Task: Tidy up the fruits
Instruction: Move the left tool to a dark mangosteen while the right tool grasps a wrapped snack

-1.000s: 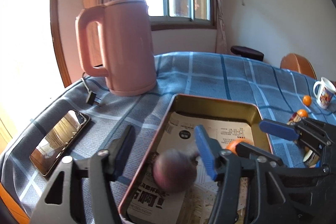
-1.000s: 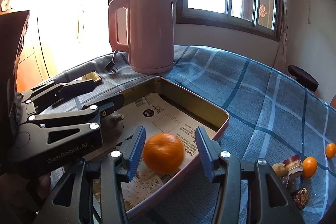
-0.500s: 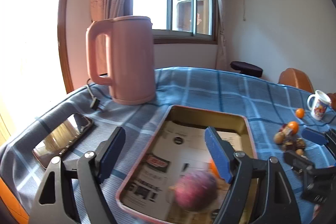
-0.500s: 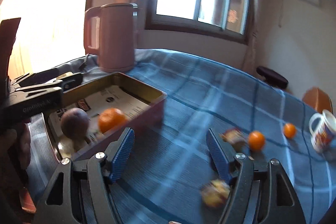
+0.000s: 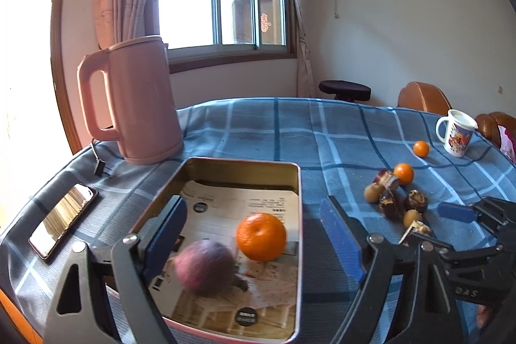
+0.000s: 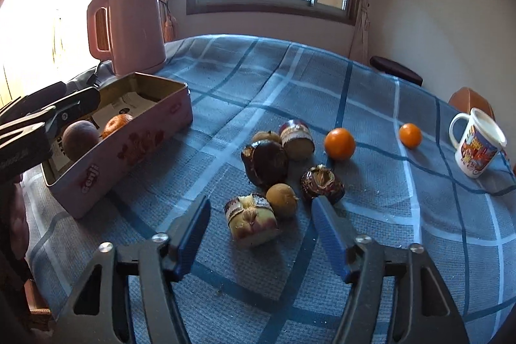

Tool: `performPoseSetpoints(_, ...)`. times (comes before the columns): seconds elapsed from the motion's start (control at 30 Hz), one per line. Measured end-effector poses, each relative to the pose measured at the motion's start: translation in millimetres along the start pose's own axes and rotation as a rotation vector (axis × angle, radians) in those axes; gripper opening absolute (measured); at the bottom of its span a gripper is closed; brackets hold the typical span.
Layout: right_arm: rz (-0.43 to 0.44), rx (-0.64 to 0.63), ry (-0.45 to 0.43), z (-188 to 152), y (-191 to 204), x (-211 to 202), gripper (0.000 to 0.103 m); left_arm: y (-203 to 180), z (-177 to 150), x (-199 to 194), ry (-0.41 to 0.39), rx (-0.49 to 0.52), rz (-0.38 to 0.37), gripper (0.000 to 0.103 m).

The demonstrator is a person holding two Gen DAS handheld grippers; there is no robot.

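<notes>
A pink tin (image 5: 298,215) lined with printed paper holds a large orange (image 5: 261,236) and a blurred purple fruit (image 5: 204,268). My left gripper (image 5: 253,208) hovers over the tin, its jaws opening and touching neither fruit. To the right on the blue checked cloth lies a pile of cut and whole fruit. My right gripper (image 6: 261,215) hangs low over it, its jaws closing. A cut piece (image 6: 251,220) and a brown round fruit (image 6: 282,200) lie between its fingers, untouched. Beyond them are a dark fruit (image 6: 267,162) and two small oranges (image 6: 339,143) (image 6: 410,135).
A pink kettle (image 5: 138,102) stands behind the tin, its plug (image 5: 101,166) on the cloth. A phone (image 5: 64,224) lies at the left edge. A printed mug (image 6: 477,147) stands far right. Brown chair backs (image 5: 422,95) and a dark stool (image 5: 345,86) lie beyond the table.
Both grippers let go of their fruit into the tin: the purple fruit and the orange now lie there. The left drew back and widened; the right swung right to the pile.
</notes>
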State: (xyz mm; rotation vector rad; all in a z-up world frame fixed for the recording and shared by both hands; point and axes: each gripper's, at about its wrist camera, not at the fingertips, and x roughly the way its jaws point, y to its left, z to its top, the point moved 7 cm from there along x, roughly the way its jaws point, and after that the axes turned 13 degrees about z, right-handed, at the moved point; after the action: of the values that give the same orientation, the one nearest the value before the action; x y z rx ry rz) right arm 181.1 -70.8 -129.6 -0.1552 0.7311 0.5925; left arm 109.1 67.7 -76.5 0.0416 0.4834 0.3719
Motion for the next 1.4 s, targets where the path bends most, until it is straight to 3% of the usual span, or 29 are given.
performPoseSetpoints(0.1,0.017,0.034,0.055,-4,-5,11,0.053,-7,-1,-1,0.004,0.01,-0.008,0.087)
performPoseSetpoints(0.17,0.036,0.043,0.074,-6,-5,16,0.036,-11,-2,-2,0.006,0.018,-0.015,0.087)
performPoseSetpoints(0.2,0.037,0.044,0.082,-7,-6,17,0.035,-13,-2,-2,0.007,0.023,-0.017,0.087)
performPoseSetpoints(0.43,0.06,0.078,0.013,-6,-10,-1,0.035,-31,-1,-5,0.014,0.057,-0.048,0.087)
performPoseSetpoints(0.63,-0.09,0.063,-0.056,-3,-38,-25,0.035,-67,2,-6,0.026,0.109,-0.098,0.087)
performPoseSetpoints(0.87,-0.148,0.105,-0.086,1,-74,-35,0.035,-118,2,8,0.088,0.181,-0.166,0.084)
performPoseSetpoints(1.1,-0.126,0.14,-0.114,1,-80,-41,0.035,-156,-6,35,0.217,0.203,-0.247,0.059)
performPoseSetpoints(1.27,-0.106,0.16,-0.121,0,-82,-41,0.036,-172,-12,44,0.259,0.231,-0.267,0.057)
performPoseSetpoints(1.4,-0.099,0.168,-0.125,0,-83,-42,0.036,-178,-16,53,0.295,0.215,-0.302,0.049)
